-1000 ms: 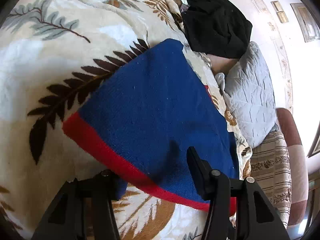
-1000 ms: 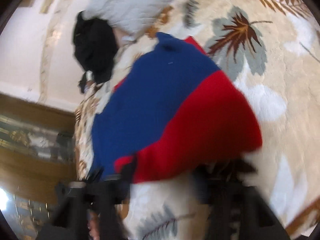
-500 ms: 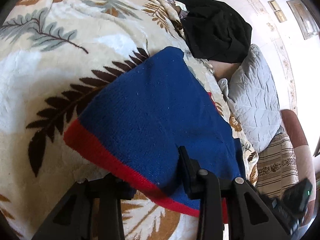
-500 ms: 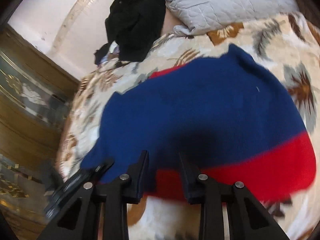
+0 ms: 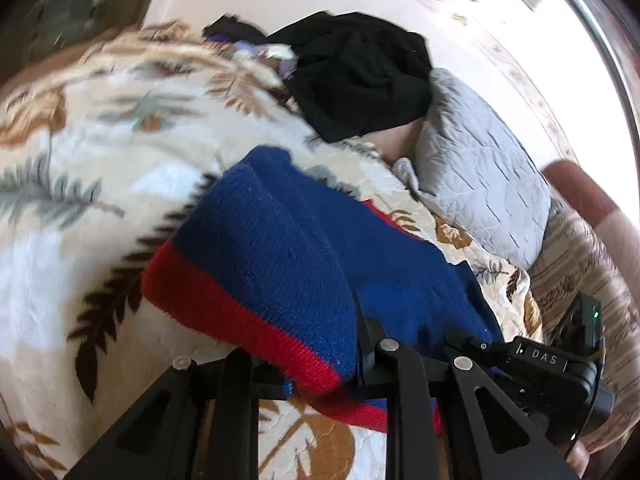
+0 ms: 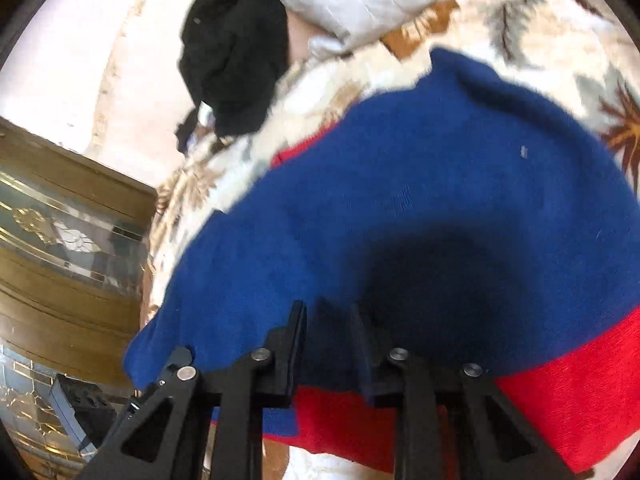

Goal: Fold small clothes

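Both tongs have just been closing and now pinch the near hem of the blue and red knitted garment (image 5: 280, 248): your left gripper (image 5: 304, 364) has the red border bunched between its fingers and lifted off the leaf-print blanket (image 5: 80, 152), and your right gripper (image 6: 328, 344) is clamped narrow on the blue cloth just above the red band (image 6: 580, 380). The rest of the garment lies spread on the blanket, well short of the black clothing (image 5: 360, 76) and the grey quilted pillow (image 5: 480, 184). For a clean fold, it seems best to raise both corners together, keep the hem taut between them, and carry it evenly toward the far edge so the sides line up. Watch that the thick knit does not slip from the pinch. The only readable writing is "DAS", on the black device (image 5: 548, 360) at the lower right of the left view.
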`<state>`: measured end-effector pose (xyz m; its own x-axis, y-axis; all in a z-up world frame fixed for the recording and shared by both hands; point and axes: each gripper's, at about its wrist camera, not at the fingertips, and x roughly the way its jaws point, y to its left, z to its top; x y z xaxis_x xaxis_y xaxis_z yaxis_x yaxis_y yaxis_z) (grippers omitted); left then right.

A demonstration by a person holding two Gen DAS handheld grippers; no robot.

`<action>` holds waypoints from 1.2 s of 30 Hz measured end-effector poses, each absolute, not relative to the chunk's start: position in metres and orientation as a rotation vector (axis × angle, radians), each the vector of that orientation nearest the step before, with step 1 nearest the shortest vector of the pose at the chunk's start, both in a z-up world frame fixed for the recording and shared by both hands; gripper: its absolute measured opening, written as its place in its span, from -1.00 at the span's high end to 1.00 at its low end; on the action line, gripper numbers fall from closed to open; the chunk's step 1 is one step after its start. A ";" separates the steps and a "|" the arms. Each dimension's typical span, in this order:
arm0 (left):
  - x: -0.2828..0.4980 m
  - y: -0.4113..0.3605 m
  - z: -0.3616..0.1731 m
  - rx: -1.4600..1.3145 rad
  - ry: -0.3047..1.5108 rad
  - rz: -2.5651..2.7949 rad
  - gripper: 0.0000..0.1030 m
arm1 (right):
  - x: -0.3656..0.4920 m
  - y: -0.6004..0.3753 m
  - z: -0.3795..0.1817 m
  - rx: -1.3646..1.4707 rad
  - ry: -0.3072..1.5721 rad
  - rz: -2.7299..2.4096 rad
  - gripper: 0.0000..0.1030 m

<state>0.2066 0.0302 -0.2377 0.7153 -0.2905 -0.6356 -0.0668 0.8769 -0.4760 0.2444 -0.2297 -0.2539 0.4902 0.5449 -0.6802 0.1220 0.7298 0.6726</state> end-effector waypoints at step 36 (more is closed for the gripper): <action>0.179 -0.167 -0.243 0.413 0.650 -0.477 0.58 | 0.280 -0.317 -0.275 1.168 1.034 0.536 -0.53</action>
<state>0.1792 -0.1670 -0.2431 0.6968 -0.2891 -0.6564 0.5398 0.8140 0.2145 0.2801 -0.3174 -0.2745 0.4623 0.8027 -0.3768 0.1551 0.3451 0.9256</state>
